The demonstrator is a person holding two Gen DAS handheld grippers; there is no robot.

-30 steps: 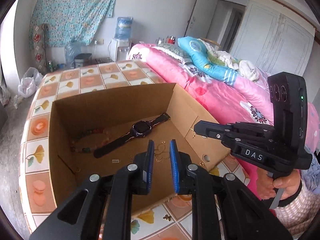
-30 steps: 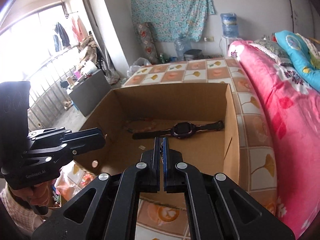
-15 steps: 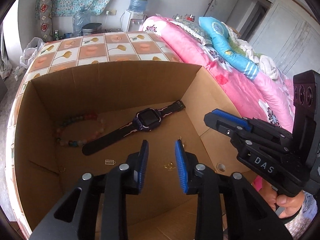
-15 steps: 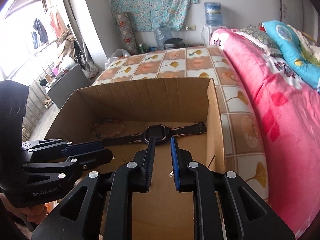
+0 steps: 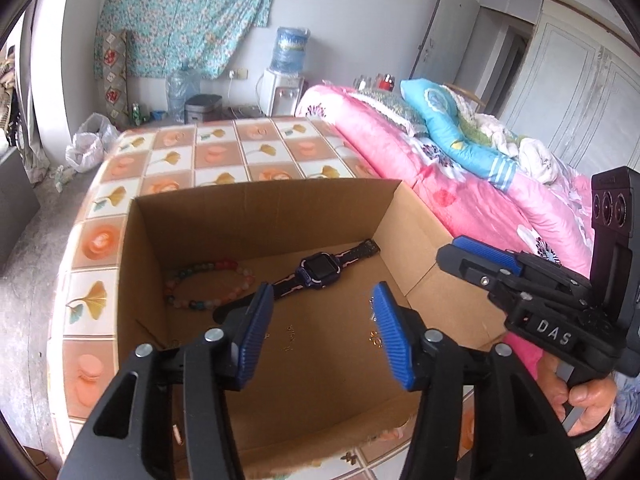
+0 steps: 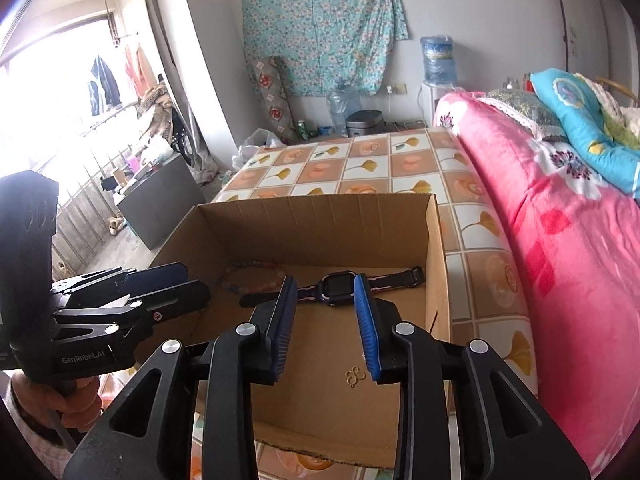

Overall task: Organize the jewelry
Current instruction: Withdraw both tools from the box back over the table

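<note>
1. Blue ribbed fingers (image 5: 256, 334) of the left gripper (image 5: 322, 336) spread well apart over the near half of the cardboard box (image 5: 256, 208), nothing between them; jaws just been opening
2. Fingers (image 6: 285, 326) of the right gripper (image 6: 326, 326) parted less widely, likewise gripping nothing, jaws just been opening; seen from the left wrist at the box's right edge (image 5: 476, 258), held by a hand (image 5: 580, 400) in a knitted sleeve
3. Left gripper in the right wrist view (image 6: 160, 292) level with the box's left wall, a hand (image 6: 60, 400) below it on the handle
4. Dark smartwatch (image 5: 318, 270) flat on the box floor, strap running diagonally from near the far right corner toward the left finger; in the right wrist view (image 6: 336, 284) lying just beyond and between the two fingertips
5. Beaded bracelet (image 5: 208, 284) in pastel colours on the floor toward the far left corner, just beside the strap's lower end
6. Small gold piece (image 5: 376, 338) on the floor right by the left gripper's right finger; fine gold bits (image 5: 290, 334) mid-floor between the fingers, too small to tell what kind
7. Gold butterfly-shaped piece (image 6: 354, 378) on the floor near the box's near edge, below the right gripper's fingertips
8. Box standing on a tiled-pattern cover (image 5: 224, 152) with leaf and rose squares, a pink bedspread (image 5: 460, 192) along its right side
</note>
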